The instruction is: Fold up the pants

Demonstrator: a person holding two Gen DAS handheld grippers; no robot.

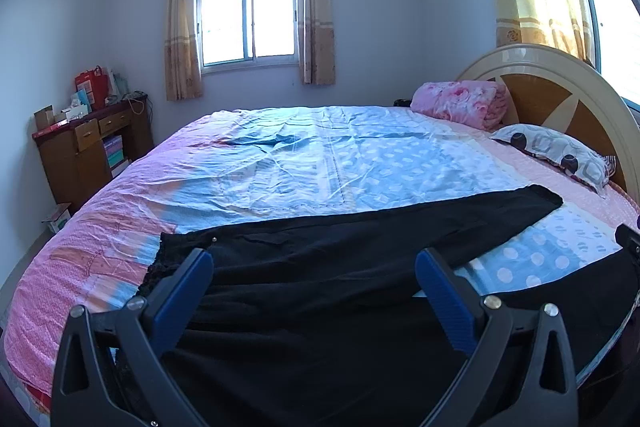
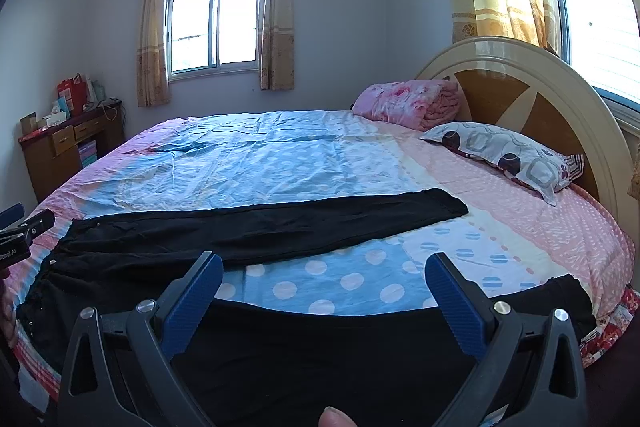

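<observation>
We see the black fabric pants laid out on the round bed with the pink, blue and white patterned sheet. In the left wrist view the waistband sits at the lower left of the frame, and one leg stretches flat toward the right, its hem ending at centre right. In the right wrist view the same leg crosses the middle of the frame, while the other leg runs along the near edge of the bed at the bottom, its hem at the lower right, with a wedge of polka-dot sheet between the two legs.

Our left gripper with black arms and blue pads hangs above the waist and hip area of the pants, its fingers spread wide and holding nothing. Our right gripper of the same build hangs over the gap between the legs, fingers likewise spread wide and empty. A fingertip shows at the bottom edge of the right wrist view.

Farther out, a grey patterned pillow and a folded pink floral blanket lie near the arched cream and wood headboard at the right. A cluttered brown wooden cabinet stands at the left, and a curtained window sits in the upper centre.
</observation>
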